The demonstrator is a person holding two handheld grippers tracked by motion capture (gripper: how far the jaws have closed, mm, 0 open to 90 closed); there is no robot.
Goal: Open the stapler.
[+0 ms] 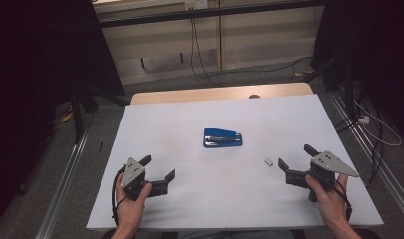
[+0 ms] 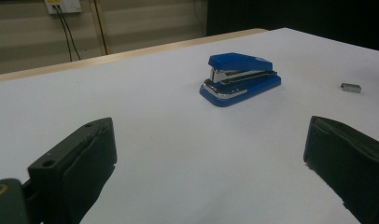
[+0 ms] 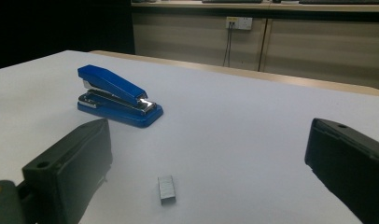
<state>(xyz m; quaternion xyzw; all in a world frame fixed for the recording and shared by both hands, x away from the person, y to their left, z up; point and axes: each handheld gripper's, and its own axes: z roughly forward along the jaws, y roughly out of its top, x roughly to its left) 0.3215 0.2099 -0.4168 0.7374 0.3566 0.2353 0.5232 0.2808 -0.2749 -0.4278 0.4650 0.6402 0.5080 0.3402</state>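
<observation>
High view showing a white rectangular worktop (image 1: 190, 119) carrying a blue metal-and-plastic stapler (image 1: 222, 138) near its middle, lying closed and flat on its base. Resting to the stapler's right and nearer the person, well apart from it: a small grey metal block of staples (image 1: 268, 161).

Gripping the left hand-held gripper (image 1: 160, 168) at the worktop's near left, a hand (image 1: 132, 201) coming in from the bottom edge; jaws standing wide apart, holding nothing, pointing roughly toward the stapler. Gripping the right hand-held gripper (image 1: 295, 157) at the near right, the other hand (image 1: 330, 196); jaws likewise spread wide and holding nothing, with the staple block lying just beside the nearer jaw tip, not touching.

Left gripper view looking along 2 black jaws rising from the bottom corners, the stapler (image 2: 240, 78) sitting ahead between them but well beyond their tips, the staple block (image 2: 351, 87) farther right.

Right gripper view looking along 2 open jaws, the staple block (image 3: 166, 189) lying on bare worktop between them, close in, the stapler (image 3: 117, 95) sitting farther off toward the upper left.
</observation>
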